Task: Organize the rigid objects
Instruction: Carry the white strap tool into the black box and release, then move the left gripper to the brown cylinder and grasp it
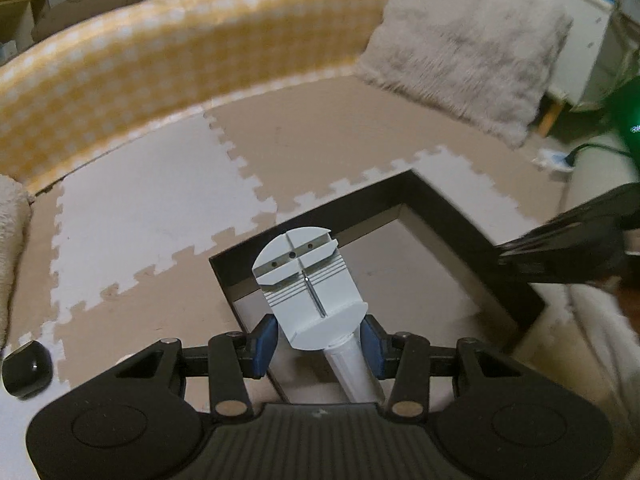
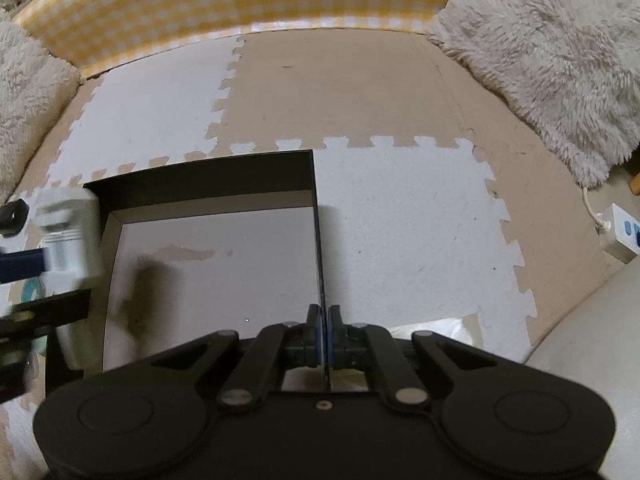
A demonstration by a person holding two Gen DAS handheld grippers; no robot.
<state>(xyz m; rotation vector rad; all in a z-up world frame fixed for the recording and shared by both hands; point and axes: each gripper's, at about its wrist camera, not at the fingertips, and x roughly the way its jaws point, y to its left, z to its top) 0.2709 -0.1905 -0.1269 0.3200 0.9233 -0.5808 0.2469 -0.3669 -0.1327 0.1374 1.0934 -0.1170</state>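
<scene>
Left tongs [image 1: 318, 344] grip white tool [image 1: 308, 284] — over black box [image 1: 448, 216]

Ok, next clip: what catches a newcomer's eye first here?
The white watch-link tool clamped in the left tool, held above the near corner of the black box. Then the right tool, pinched shut on the box's right wall, on the puzzle-edged foam mat.
</scene>
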